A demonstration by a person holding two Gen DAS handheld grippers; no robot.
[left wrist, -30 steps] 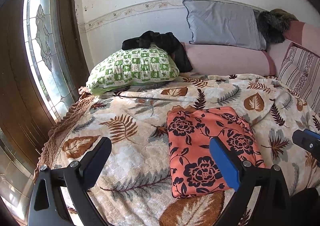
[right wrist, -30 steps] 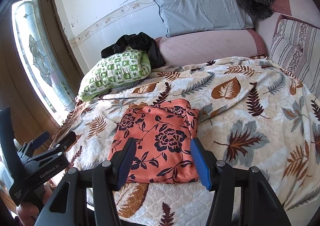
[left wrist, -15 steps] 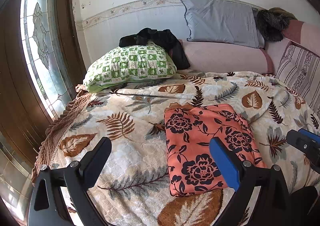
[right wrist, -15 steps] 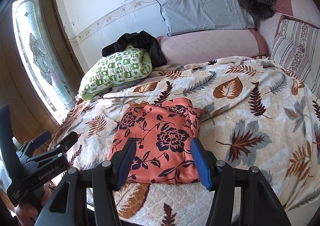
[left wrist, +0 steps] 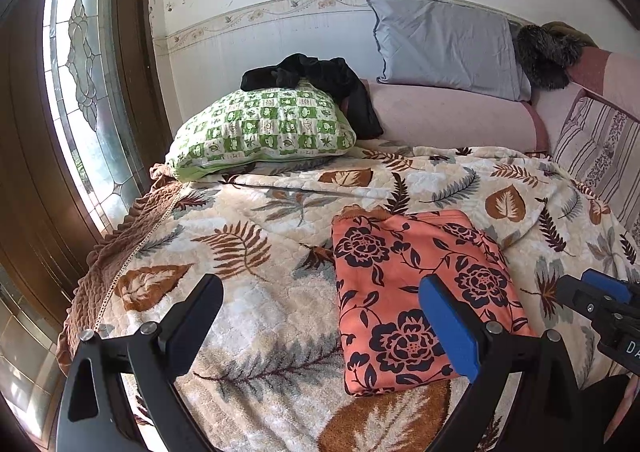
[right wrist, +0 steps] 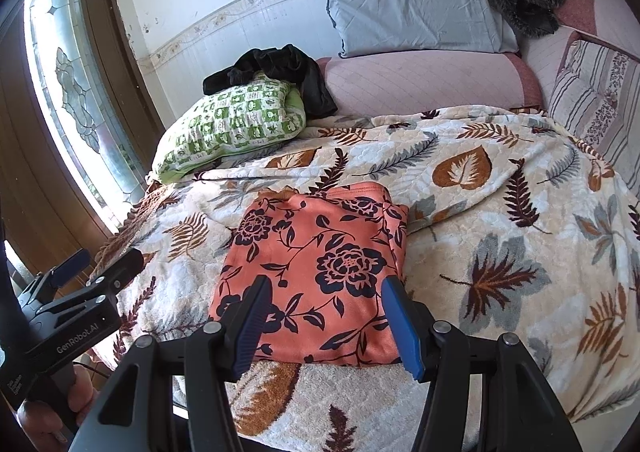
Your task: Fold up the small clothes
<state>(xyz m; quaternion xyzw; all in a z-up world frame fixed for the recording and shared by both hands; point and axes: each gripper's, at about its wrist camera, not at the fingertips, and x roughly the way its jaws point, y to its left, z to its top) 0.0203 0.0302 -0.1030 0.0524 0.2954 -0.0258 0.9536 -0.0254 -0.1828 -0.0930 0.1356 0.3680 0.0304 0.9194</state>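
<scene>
Folded floral garment (right wrist: 320, 276), centre frame, long axis running lower edge to upper. Left gripper (left wrist: 320, 316) wide, right gripper (right wrist: 322, 312) half-spread; both empty.

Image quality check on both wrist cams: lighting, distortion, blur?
Left wrist view: daylight from the stained-glass window, strong fisheye bending at the edges, dark corner vignette, floral garment sharp. Right wrist view: same window somewhat blown out, garment evenly lit, no motion blur.

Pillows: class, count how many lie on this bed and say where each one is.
2. The green checked pillow lies at the bed's window side under a black garment; the grey pillow leans against the wall. Others may be hidden.
</scene>
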